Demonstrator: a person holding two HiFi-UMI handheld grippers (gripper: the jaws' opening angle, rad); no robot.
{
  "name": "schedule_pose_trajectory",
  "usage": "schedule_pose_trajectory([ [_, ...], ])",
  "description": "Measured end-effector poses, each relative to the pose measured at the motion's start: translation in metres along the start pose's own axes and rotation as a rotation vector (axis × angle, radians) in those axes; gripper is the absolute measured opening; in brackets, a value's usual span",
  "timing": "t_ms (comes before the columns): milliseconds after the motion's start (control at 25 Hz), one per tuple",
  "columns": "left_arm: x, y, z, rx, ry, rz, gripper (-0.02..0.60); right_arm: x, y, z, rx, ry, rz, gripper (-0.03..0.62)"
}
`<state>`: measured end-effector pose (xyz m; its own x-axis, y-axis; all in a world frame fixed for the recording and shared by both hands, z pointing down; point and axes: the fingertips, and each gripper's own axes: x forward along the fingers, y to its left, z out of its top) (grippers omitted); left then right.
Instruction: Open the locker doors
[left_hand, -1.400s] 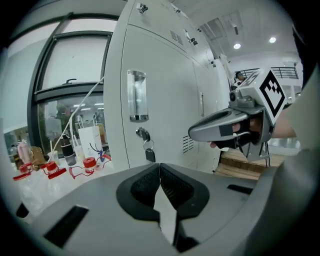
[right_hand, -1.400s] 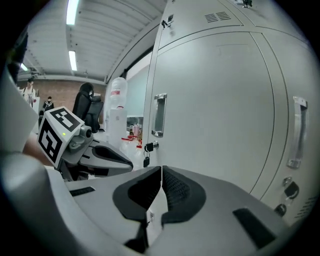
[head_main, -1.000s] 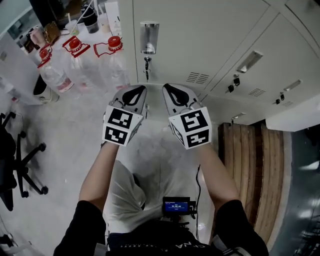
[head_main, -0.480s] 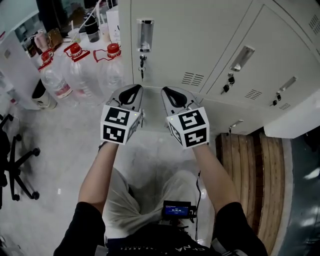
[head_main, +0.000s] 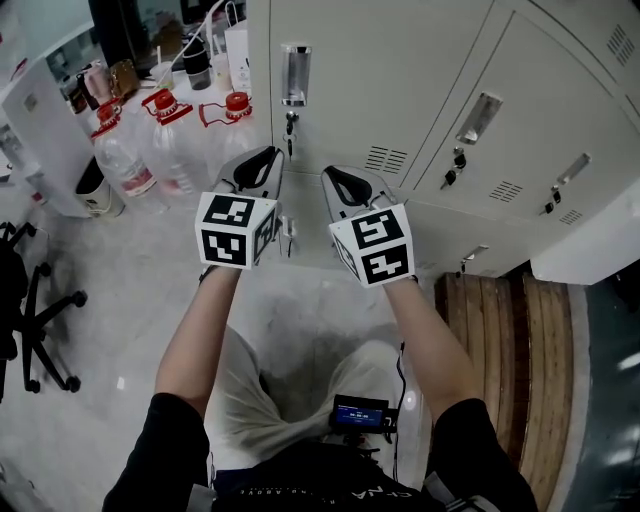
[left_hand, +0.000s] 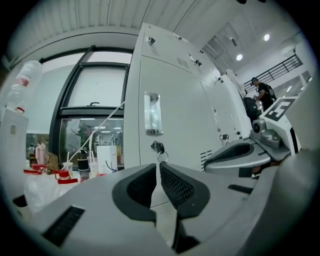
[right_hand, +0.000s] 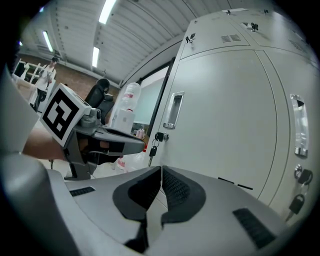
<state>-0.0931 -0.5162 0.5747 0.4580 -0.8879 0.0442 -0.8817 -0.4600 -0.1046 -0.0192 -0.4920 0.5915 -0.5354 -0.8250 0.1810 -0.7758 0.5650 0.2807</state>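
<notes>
A row of pale grey locker doors stands shut in front of me. The nearest door has a recessed metal handle and a key hanging in its lock. My left gripper is shut and empty, held level a little short of that door, just below the key and handle. Beside it my right gripper is also shut on nothing. The same handle and key show in the right gripper view. The neighbouring door has its own handle.
Large water bottles with red caps stand on the floor left of the lockers, with a white paper bag behind them. An office chair is at far left. A wooden slatted bench lies at lower right. A person stands far off.
Both grippers stay shut side by side. The left one has risen a little towards the key and handle. The head view has tilted, so the lockers show more fully.
</notes>
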Motion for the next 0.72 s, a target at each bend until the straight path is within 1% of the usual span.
schedule_pose_trajectory([
  [80, 0.003, -0.001, 0.01, -0.002, -0.013, -0.007, 0.025, 0.0, -0.002, 0.002, 0.001, -0.003, -0.004, 0.034],
  [160, 0.006, -0.002, 0.02, -0.008, -0.021, -0.011, 0.102, 0.0, -0.003, 0.005, 0.002, -0.005, -0.004, 0.034],
  [320, 0.014, -0.006, 0.033, 0.001, -0.025, 0.002, 0.103, -0.002, -0.006, 0.009, 0.001, -0.006, -0.005, 0.034],
  [400, 0.02, -0.006, 0.036, 0.005, -0.02, 0.033, 0.103, -0.003, -0.01, 0.011, 0.009, -0.012, -0.008, 0.034],
  [520, 0.024, -0.002, 0.036, 0.009, -0.008, 0.078, 0.103, -0.004, -0.01, 0.016, 0.009, -0.022, -0.008, 0.034],
  [640, 0.028, -0.002, 0.034, 0.016, 0.001, 0.093, 0.097, -0.004, -0.012, 0.017, 0.003, -0.026, -0.008, 0.034],
  [720, 0.031, -0.004, 0.033, 0.035, 0.008, 0.096, 0.086, -0.004, -0.013, 0.016, 0.004, -0.028, -0.007, 0.034],
])
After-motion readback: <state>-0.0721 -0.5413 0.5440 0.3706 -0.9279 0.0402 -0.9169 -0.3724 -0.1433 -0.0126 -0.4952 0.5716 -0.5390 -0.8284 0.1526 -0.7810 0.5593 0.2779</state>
